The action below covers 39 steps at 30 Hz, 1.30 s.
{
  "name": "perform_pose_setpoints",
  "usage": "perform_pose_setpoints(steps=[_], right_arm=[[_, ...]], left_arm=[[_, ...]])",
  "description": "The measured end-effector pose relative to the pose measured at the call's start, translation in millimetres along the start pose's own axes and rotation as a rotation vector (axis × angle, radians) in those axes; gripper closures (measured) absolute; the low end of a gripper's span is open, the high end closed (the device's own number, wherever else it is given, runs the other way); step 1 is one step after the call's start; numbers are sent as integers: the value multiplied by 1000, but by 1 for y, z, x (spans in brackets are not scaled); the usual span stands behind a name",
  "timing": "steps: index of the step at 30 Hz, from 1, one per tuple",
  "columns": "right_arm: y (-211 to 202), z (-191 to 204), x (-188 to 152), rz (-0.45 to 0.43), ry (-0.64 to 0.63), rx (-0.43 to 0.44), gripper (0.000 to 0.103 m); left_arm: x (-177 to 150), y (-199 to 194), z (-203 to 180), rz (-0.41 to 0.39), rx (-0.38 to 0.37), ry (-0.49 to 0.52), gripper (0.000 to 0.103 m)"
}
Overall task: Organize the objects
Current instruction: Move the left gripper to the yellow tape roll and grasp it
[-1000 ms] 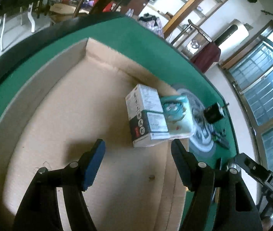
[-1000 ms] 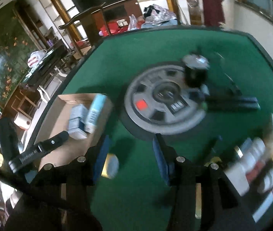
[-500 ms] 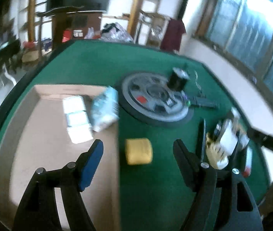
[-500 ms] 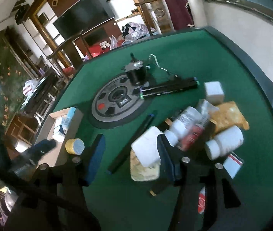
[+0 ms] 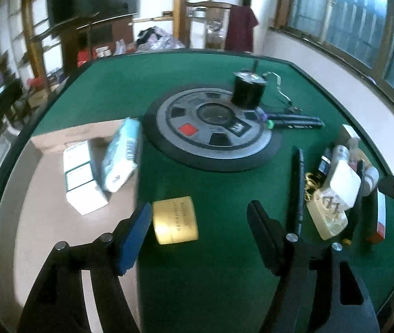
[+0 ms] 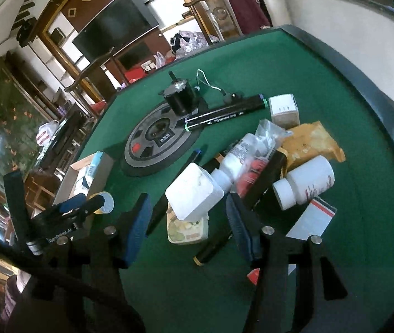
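A yellow tape roll point(image 5: 175, 220) lies on the green table just right of the cardboard box point(image 5: 30, 194); it also shows in the right wrist view point(image 6: 105, 203). My left gripper point(image 5: 199, 230) is open, with the roll near its left finger. The box holds a white carton point(image 5: 81, 177) and a light blue packet point(image 5: 122, 155). My right gripper point(image 6: 187, 222) is open over a pile: a white plastic container point(image 6: 194, 194), a white pill bottle point(image 6: 305, 181), a yellow packet point(image 6: 310, 141), a small card point(image 6: 312, 217).
A grey round disc point(image 5: 213, 127) sits mid-table with a black cylinder point(image 5: 248, 90) on its far edge. Black markers point(image 5: 294, 120) and a long black pen point(image 5: 298, 191) lie right of it. A white cube box point(image 6: 283, 108) stands behind the pile. The table rim point(image 6: 377, 97) curves along the right.
My left gripper swung from over the box to the table and closed in on the yellow roll. My right gripper moved right and nearer to the pile.
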State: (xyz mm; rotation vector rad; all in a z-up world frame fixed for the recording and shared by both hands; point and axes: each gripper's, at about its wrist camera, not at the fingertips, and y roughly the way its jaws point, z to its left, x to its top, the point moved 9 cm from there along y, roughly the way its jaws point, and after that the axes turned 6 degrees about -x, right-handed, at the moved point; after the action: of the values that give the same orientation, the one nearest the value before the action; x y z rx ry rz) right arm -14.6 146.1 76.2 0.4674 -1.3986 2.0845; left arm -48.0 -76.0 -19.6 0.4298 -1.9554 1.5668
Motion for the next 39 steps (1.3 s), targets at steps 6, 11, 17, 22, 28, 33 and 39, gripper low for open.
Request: perform_pose_setpoints(steps=[6,11,17,22,28,33,39], right_arm=[[4,-2,-2,5,6,8,49],[9,0,-6,14,8,23,49],[13,1,-8,14,10,43,49],[14,-3,-4,-35,0,45,46],[25,-9,-4,-37,8,60,46],[23,-17,-1,-48,25,67,46],[25,-19,-2,-33,32,75,46]], left_arm=[[-1,7,-8,8,38,78,38],[4,9,-22,8,-70,82,36],[5,2,-43,54,-210,72,36],[4,-2,-10,52,-97,4,36],[-8,16,3,92,-6,-4,36],[-2,34,-1,115,14,-2,36],[-2,48,-5,132,-14,-46,52]])
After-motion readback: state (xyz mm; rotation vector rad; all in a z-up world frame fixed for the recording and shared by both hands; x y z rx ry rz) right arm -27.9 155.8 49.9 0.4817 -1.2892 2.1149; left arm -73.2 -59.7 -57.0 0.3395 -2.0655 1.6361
